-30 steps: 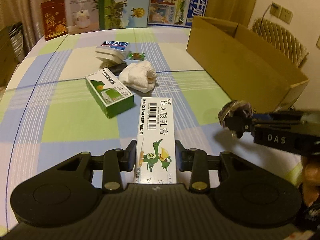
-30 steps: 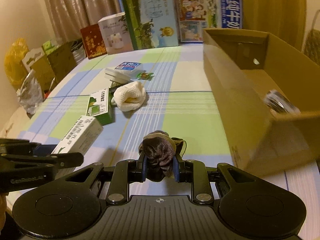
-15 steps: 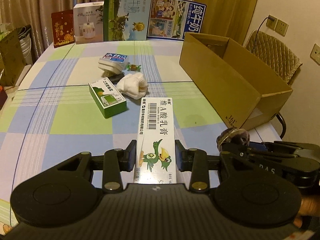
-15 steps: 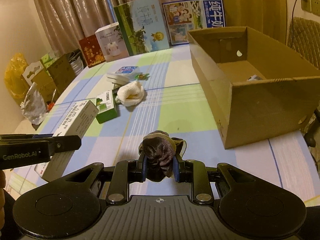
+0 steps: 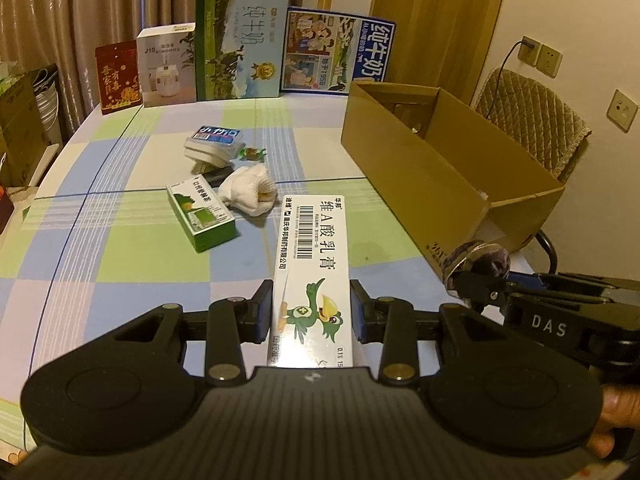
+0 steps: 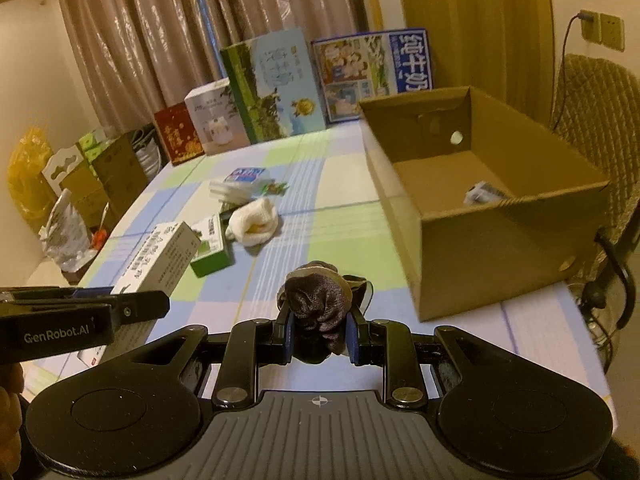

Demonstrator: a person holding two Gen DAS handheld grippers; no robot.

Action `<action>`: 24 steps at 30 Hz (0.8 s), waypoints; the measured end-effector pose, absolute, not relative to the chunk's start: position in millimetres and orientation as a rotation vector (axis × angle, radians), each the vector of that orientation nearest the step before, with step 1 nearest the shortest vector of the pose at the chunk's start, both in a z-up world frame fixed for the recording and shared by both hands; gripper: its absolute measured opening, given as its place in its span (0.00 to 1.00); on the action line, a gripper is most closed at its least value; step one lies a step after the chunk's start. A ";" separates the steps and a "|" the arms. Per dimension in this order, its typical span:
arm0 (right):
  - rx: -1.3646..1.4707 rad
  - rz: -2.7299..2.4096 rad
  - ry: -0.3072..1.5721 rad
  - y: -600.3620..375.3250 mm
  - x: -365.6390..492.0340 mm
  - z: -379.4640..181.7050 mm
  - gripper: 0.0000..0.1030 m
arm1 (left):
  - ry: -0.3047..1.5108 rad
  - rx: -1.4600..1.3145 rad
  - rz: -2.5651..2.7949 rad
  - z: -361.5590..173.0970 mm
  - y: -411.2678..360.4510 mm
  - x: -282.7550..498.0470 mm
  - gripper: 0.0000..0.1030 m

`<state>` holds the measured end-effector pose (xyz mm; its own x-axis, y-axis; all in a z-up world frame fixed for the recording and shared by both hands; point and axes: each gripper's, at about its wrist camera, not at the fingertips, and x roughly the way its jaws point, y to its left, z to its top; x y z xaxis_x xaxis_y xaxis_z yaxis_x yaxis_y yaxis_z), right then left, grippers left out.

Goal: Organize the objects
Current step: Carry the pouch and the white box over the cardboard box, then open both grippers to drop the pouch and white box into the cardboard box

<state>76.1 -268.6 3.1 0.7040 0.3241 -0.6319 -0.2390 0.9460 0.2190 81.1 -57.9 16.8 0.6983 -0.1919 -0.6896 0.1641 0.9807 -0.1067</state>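
Above the near edge of the checked tabletop [image 5: 120, 248], both claws are loaded and held clear of the surface. Left claw [image 5: 312, 312] pinches a long white ointment carton [image 5: 316, 264], printed with a green bird and a barcode, lengthwise between its two pads. Right claw [image 6: 320, 332] pinches a dark balled sock [image 6: 320, 300]; in the left wrist view this claw [image 5: 464, 284] sits at 3 o'clock of the carton. From the right wrist view, the open cardboard box [image 6: 500, 240] stands at 2 o'clock, its interior holding one small pale item [image 6: 482, 194] near the right wall; its identity cannot be determined. Loose items lie at 11 o'clock on the tabletop: a green-and-white box [image 5: 202, 216], a rolled white sock [image 5: 250, 190] touching it, a small black object [image 5: 218, 174], a stack of flat white packets with a blue top [image 5: 214, 142], and a green-wrapped candy [image 5: 252, 153] just beside the stack. Large printed cartons [image 5: 240, 44] stand upright along the far edge.
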 end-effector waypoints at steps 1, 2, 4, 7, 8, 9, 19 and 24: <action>0.125 0.308 0.718 -270.9 76.0 6.9 0.21 | 0.770 -0.036 -0.202 19.2 -59.6 81.4 0.32; 0.125 0.298 0.708 -274.6 76.1 11.5 0.21 | 0.768 -0.034 -0.206 21.8 -62.1 82.1 0.32; 0.125 0.281 0.689 -282.9 77.5 21.0 0.21 | 0.759 -0.032 -0.215 27.7 -67.9 84.6 0.32; 0.117 0.245 0.653 -301.7 82.6 37.5 0.21 | 0.741 -0.021 -0.240 38.2 -81.9 92.2 0.32; 0.117 0.233 0.644 -307.6 85.5 41.3 0.21 | 0.735 -0.018 -0.251 41.6 -87.5 95.5 0.32; 0.117 0.220 0.633 -315.5 88.9 45.7 0.21 | 0.730 -0.015 -0.262 45.0 -93.9 99.4 0.32; 0.109 0.128 0.582 -384.5 144.2 71.1 0.22 | 0.697 0.008 -0.381 64.1 -173.6 159.5 0.32; 0.123 0.116 0.588 -404.9 169.5 70.5 0.22 | 0.702 0.022 -0.416 63.5 -206.0 191.2 0.32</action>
<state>169.5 -404.9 70.5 0.8261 0.1435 -0.5450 -0.0735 0.9862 0.1483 191.2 -206.0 63.5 0.6854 -0.3641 -0.6305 0.3786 0.9179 -0.1186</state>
